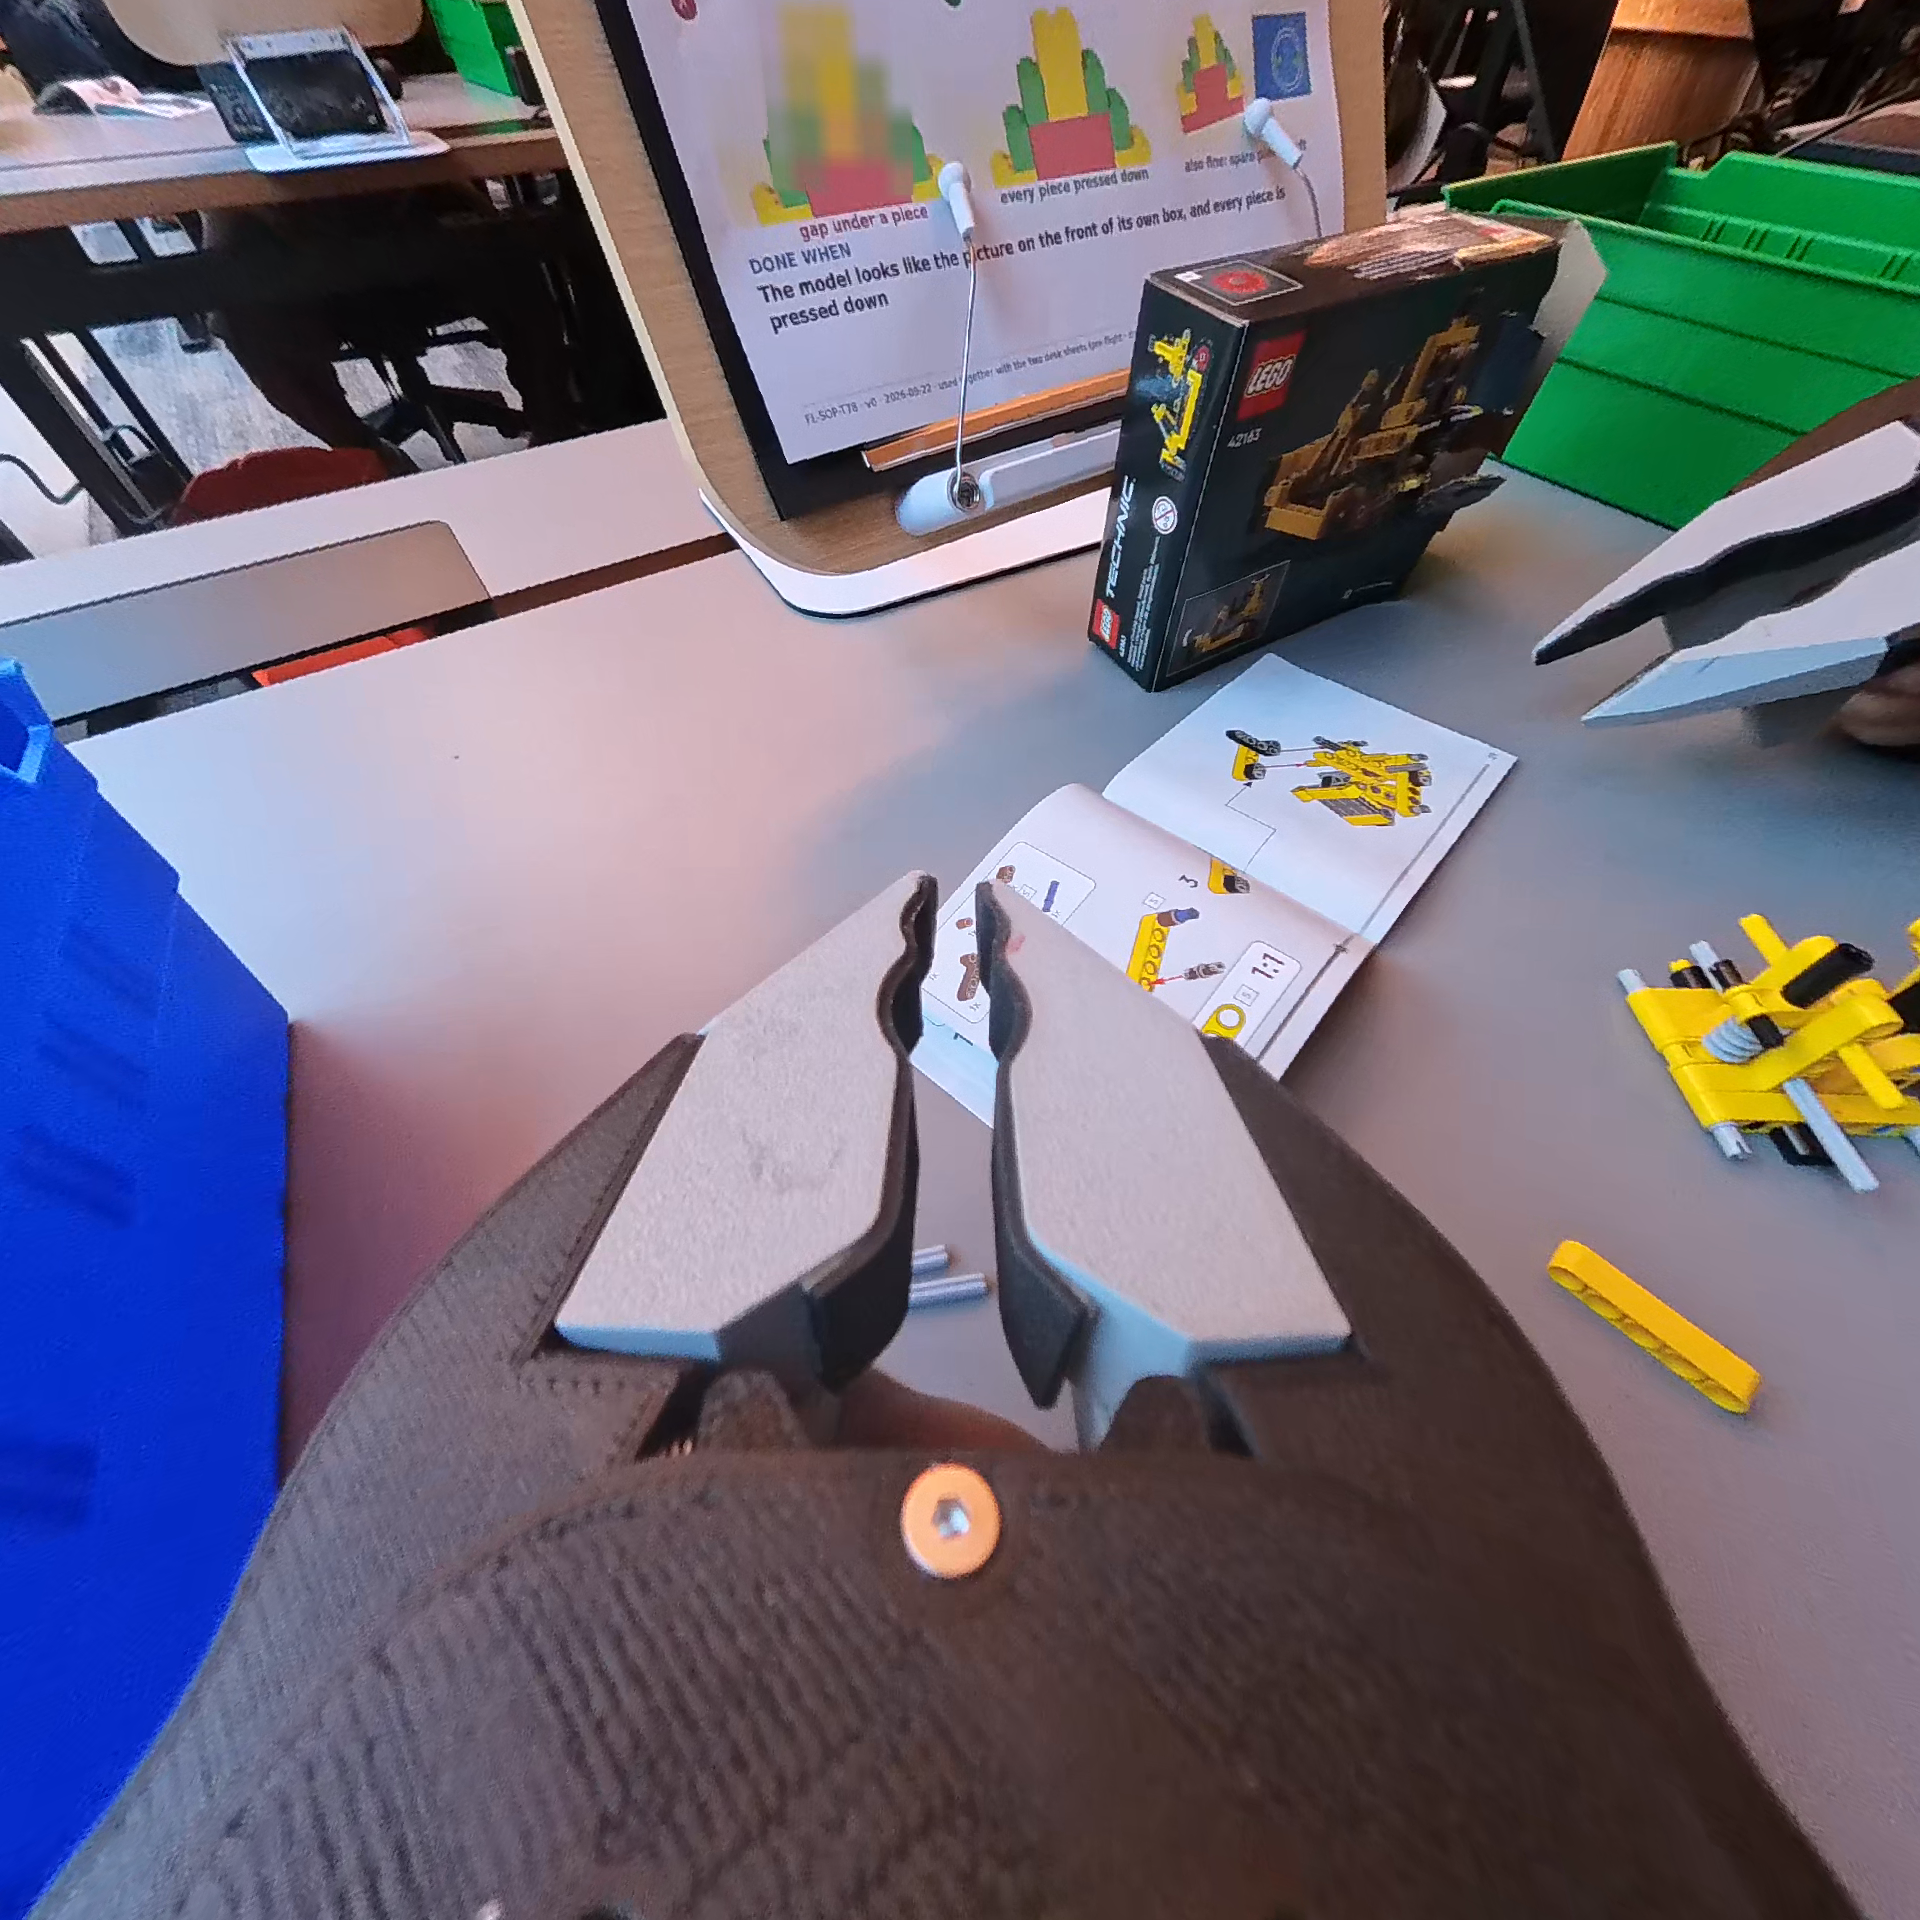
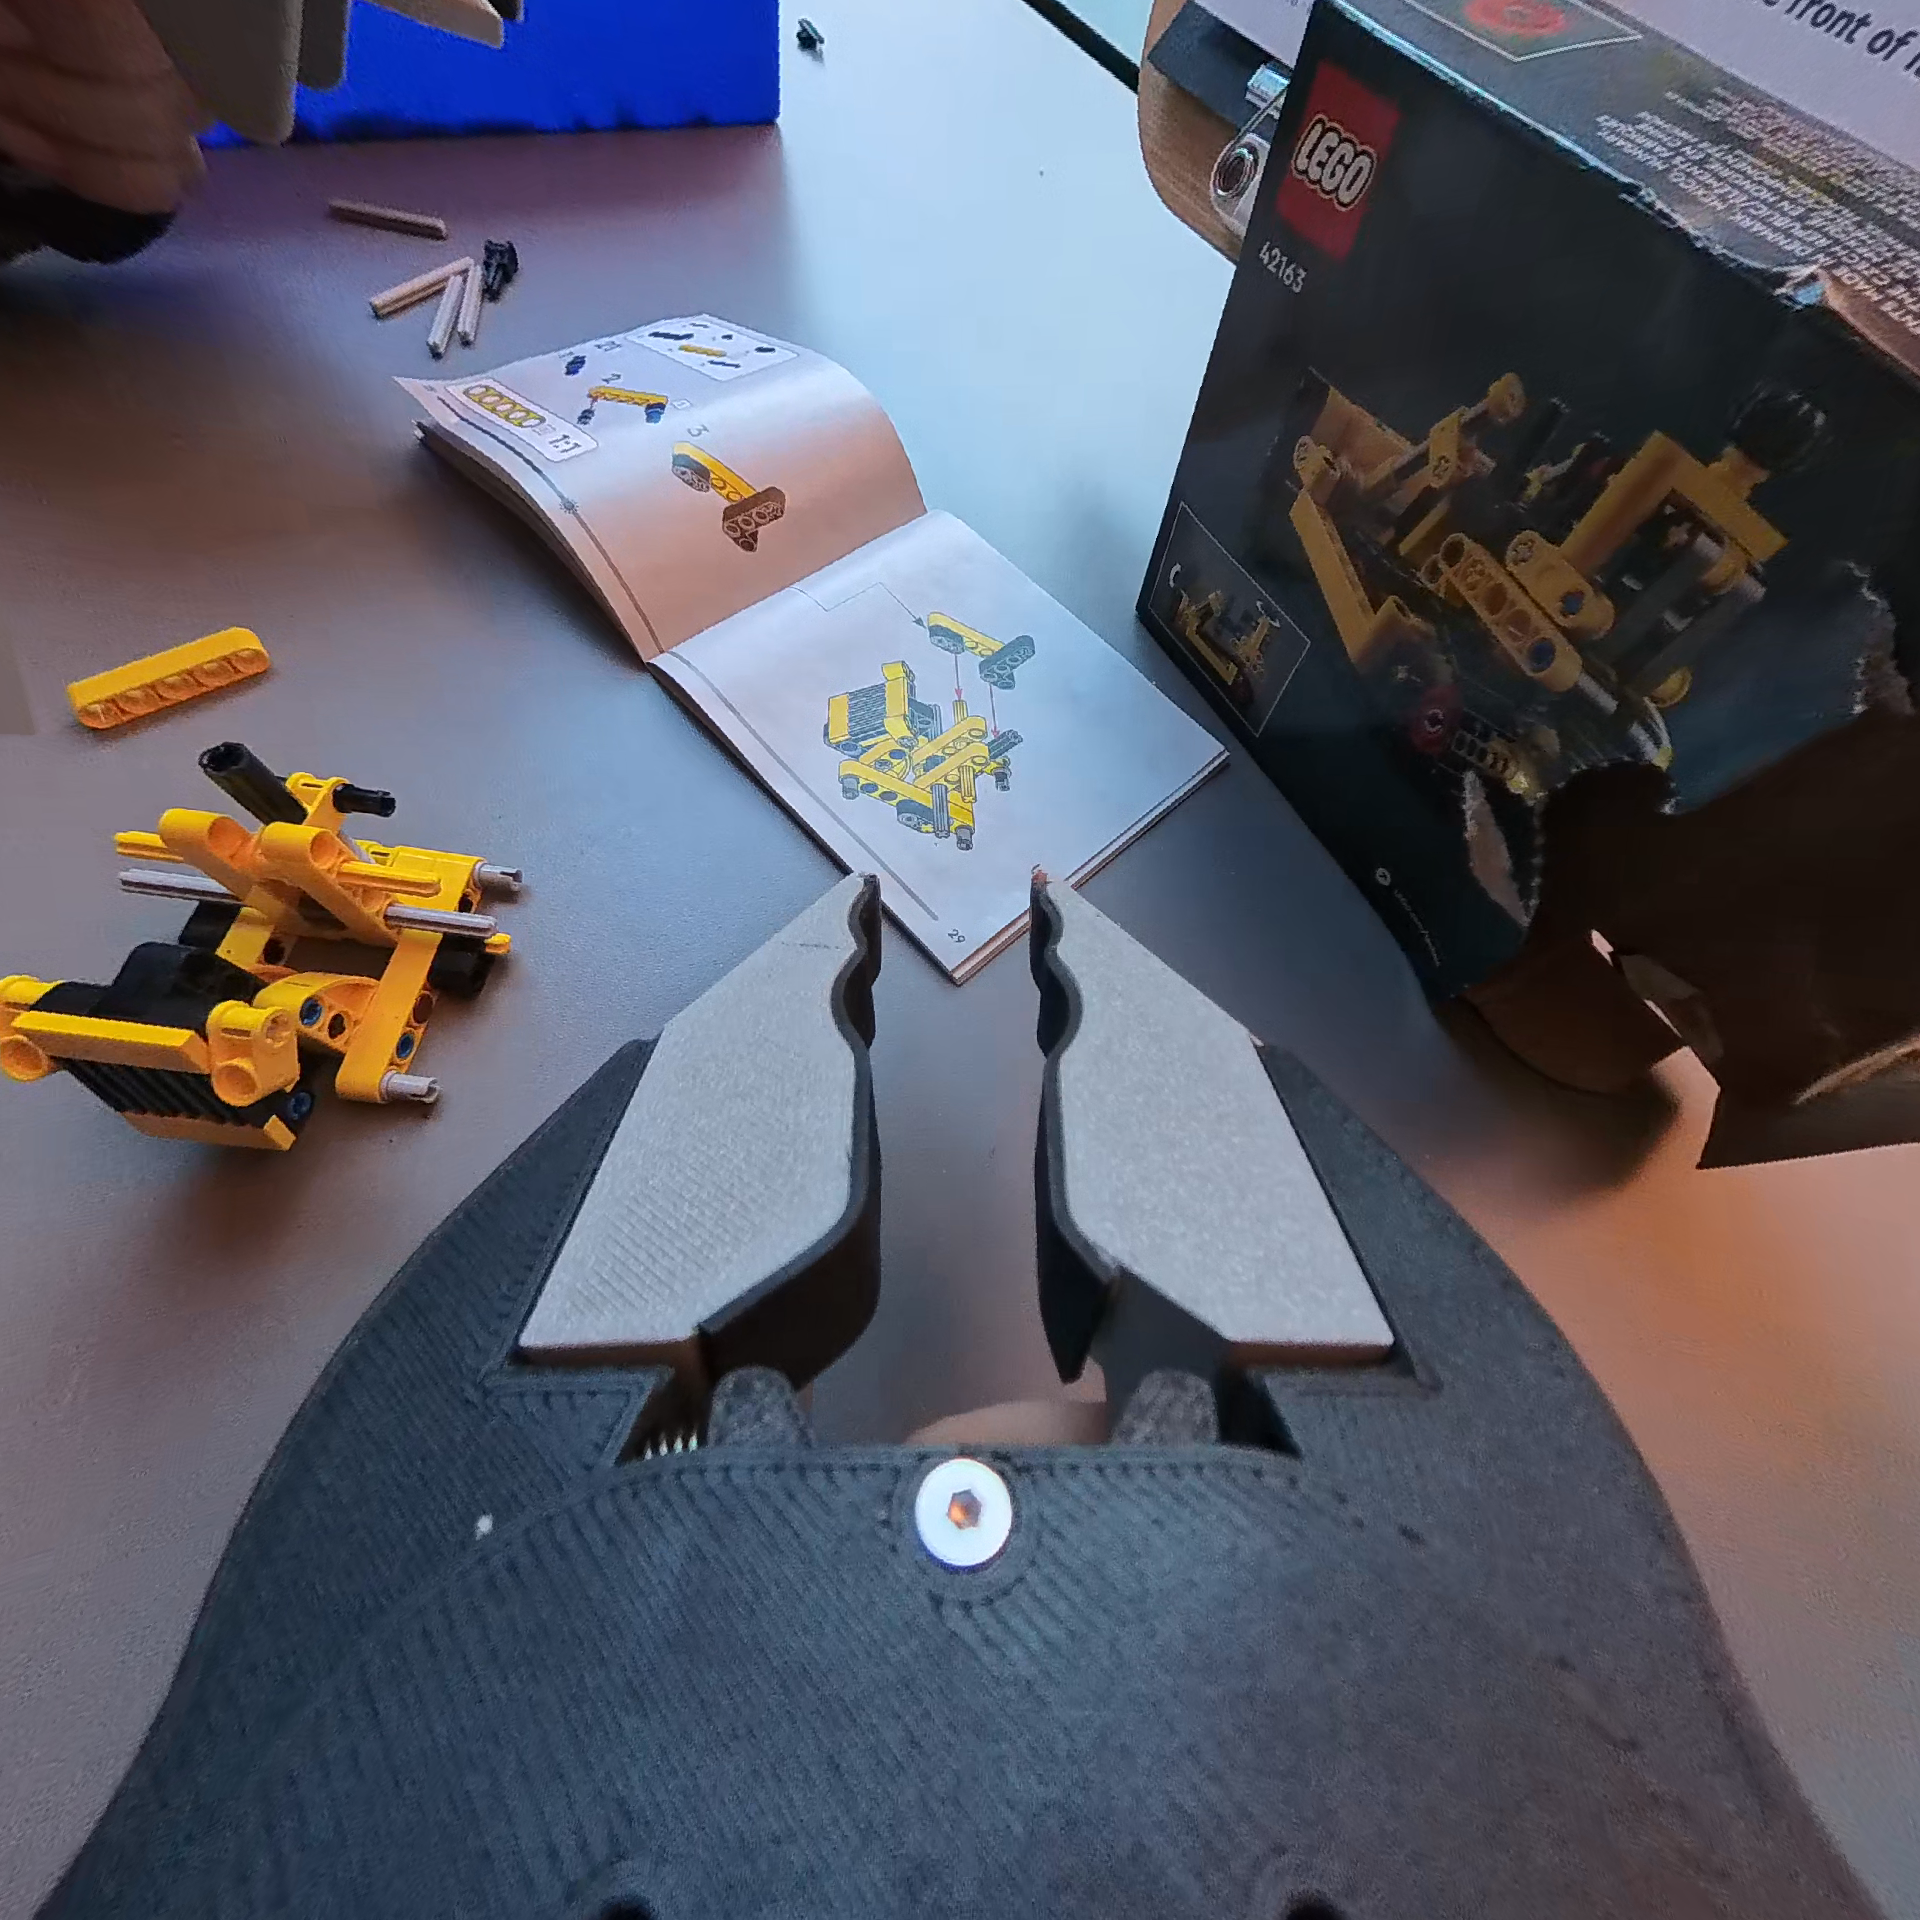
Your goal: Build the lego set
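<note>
One sub-assembly only is built so far: the partial model [image 2: 249, 956], a yellow and black frame of studless beams with grey axles poking out both sides, lies on the grey table [image 2: 1039, 260] to the left of the right gripper [image 2: 954, 914], well apart from its tips. Judged against the picture on the set box [image 2: 1507, 582], much remains: no blade, no tracks, no cab visible yet.

Loose parts waiting:
- yellow beam [image 2: 166, 675], flat, round-ended, a row of holes, just beyond the model
- tan and grey axles [image 2: 436, 291], ridged thin rods, in a small cluster past the booklet
- black pin [image 2: 500, 265] beside them

Instruction booklet [image 2: 790, 623] lies open between model and box, glossy paper, pages bowed at the spine. Box stands upright, dark card, its edge torn ragged.

Right gripper: fingers plainly apart, nothing between them, hovering over the table near the booklet's corner. Left gripper [image 1: 954, 904]: tips close with a narrow gap, holding nothing, above the booklet's near edge. Both have matte grey faces, black wavy inner pads and a ribbed printed black body.

Farther out: blue bin [image 1: 125, 1143] at the left, green bin [image 1: 1714, 312] behind the box, and a stand holding a printed sheet [image 1: 935, 208].
</note>
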The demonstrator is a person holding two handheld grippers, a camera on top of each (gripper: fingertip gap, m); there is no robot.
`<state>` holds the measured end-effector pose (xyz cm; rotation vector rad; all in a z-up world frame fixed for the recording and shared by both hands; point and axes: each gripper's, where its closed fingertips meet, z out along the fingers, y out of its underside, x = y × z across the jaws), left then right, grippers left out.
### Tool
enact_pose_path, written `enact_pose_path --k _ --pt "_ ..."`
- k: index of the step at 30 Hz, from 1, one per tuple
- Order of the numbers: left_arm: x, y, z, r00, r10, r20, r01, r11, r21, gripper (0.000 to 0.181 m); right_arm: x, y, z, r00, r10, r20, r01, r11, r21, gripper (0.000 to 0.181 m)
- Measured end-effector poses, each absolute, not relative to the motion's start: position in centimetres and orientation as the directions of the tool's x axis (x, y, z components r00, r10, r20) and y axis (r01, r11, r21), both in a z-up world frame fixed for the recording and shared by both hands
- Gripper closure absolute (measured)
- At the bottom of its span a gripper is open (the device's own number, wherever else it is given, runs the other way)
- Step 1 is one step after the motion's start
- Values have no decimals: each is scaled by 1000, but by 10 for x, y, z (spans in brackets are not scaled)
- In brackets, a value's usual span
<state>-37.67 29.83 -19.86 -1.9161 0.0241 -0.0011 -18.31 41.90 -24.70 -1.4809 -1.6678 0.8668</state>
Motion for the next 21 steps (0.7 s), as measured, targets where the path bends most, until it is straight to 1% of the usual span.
enact_pose_path --k 21 --pt "-383 297 -191 1000 16 -8 -3 -307 -952 177 -183 418 -248 -72 993 94 505 117 -855 156"
